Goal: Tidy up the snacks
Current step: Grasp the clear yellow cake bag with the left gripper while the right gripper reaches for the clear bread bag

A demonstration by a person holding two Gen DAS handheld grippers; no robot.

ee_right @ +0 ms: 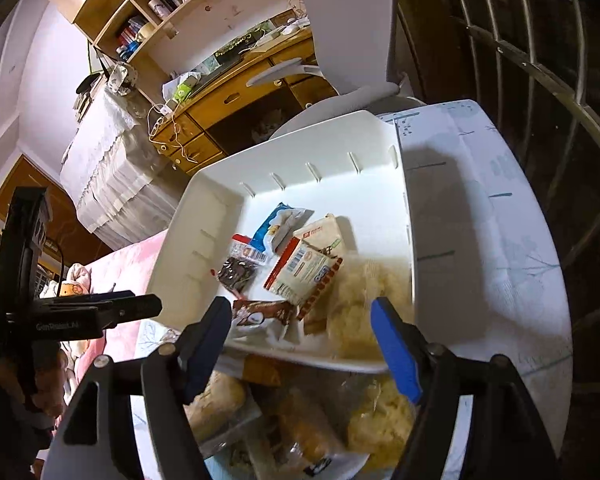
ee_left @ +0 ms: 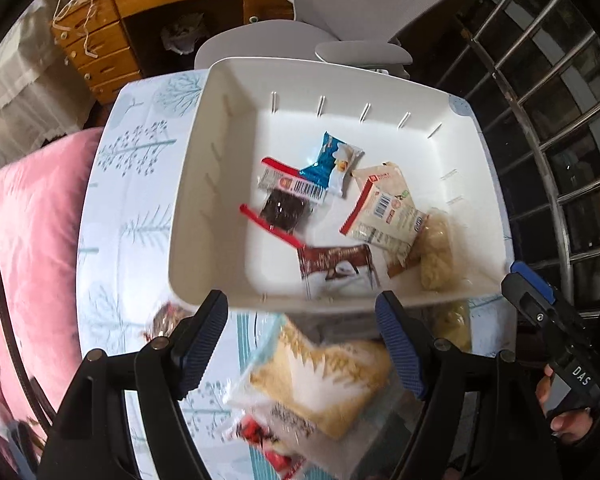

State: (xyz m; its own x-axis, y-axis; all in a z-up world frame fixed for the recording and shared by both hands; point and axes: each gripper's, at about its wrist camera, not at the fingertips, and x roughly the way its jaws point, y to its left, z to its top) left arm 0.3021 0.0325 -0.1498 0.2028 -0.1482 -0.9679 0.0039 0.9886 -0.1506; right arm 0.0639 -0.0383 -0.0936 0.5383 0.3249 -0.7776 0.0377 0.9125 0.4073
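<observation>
A white plastic bin point(ee_left: 224, 92) point(ee_right: 204, 216) stands on the tree-print tablecloth. It holds several snack packs: a blue one point(ee_left: 326, 160), a dark one with red ends point(ee_left: 280, 210), a cream one with a barcode point(ee_left: 384, 208) point(ee_right: 304, 276), a brown one point(ee_left: 336, 268) point(ee_right: 260, 314) and a pale bread bag point(ee_left: 436, 252) point(ee_right: 360, 296). My left gripper point(ee_left: 302, 344) is open and empty, above loose packs point(ee_left: 320, 384) in front of the bin. My right gripper point(ee_right: 300, 352) is open and empty over the bin's near rim, above more bagged buns point(ee_right: 376, 420).
The other gripper shows at the right edge of the left view point(ee_left: 548, 320) and at the left of the right view point(ee_right: 80, 312). A grey chair point(ee_left: 340, 12) and wooden desk point(ee_left: 100, 40) stand beyond the table. Pink bedding point(ee_left: 28, 220) lies left; metal window bars point(ee_left: 560, 120) stand right.
</observation>
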